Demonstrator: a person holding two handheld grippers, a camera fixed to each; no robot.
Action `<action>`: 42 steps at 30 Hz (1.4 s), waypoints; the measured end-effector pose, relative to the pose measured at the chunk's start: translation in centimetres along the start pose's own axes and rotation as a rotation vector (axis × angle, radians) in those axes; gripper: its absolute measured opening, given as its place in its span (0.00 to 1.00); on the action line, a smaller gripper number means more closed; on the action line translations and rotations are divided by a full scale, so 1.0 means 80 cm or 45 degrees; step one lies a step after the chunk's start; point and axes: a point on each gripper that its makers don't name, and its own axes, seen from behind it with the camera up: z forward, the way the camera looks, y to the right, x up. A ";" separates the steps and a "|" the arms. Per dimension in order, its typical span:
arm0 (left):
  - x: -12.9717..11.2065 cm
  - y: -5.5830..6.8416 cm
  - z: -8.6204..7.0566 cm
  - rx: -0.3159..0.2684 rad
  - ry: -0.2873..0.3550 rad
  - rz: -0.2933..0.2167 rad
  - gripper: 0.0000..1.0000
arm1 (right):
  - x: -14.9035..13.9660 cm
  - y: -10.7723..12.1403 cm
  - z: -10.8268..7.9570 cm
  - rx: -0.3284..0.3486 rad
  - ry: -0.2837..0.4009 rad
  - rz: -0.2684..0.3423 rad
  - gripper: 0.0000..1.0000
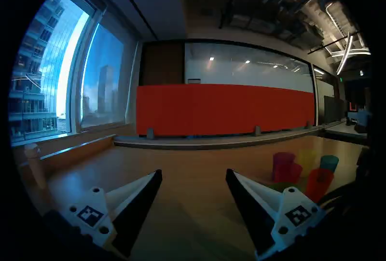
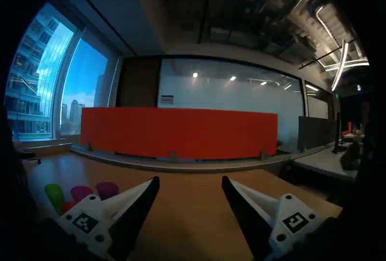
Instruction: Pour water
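Several coloured plastic cups stand in a cluster on the wooden table (image 1: 193,198). In the left gripper view I make out a magenta cup (image 1: 283,165), a yellow cup (image 1: 307,161), a teal cup (image 1: 329,163) and an orange cup (image 1: 319,184) at the right. My left gripper (image 1: 193,184) is open and empty, left of the cups. In the right gripper view a green cup (image 2: 54,196) and two purple cups (image 2: 107,189) sit at the lower left, partly behind my left finger. My right gripper (image 2: 190,188) is open with nothing between its fingers.
A long red partition (image 1: 224,109) runs along the table's far edge, with glass above it. Tall windows (image 1: 62,82) are at the left. A light wooden peg (image 1: 34,164) stands at the table's left side. Another desk (image 2: 328,162) lies to the right.
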 end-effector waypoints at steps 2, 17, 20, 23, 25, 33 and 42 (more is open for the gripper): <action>0.000 0.000 -0.001 -0.001 0.000 0.000 0.98 | -0.005 -0.003 0.000 0.010 0.000 0.014 1.00; -0.001 0.003 -0.002 -0.003 0.000 0.000 0.98 | -0.043 0.008 -0.001 0.022 0.004 0.075 1.00; -0.001 0.003 -0.002 -0.003 0.000 0.000 0.98 | -0.049 0.012 0.000 0.022 0.001 0.087 1.00; -0.001 0.002 -0.002 -0.003 0.000 0.000 0.98 | -0.054 0.014 0.003 0.020 0.002 0.082 1.00; -0.001 0.002 -0.002 -0.003 0.000 0.000 0.98 | -0.057 0.016 0.006 0.018 -0.001 0.076 1.00; -0.001 0.003 -0.002 -0.003 0.000 0.000 0.98 | -0.070 0.018 0.012 0.012 -0.028 0.068 1.00; -0.001 0.003 -0.002 -0.003 0.000 0.000 0.98 | -0.078 0.018 0.012 0.011 -0.048 0.061 1.00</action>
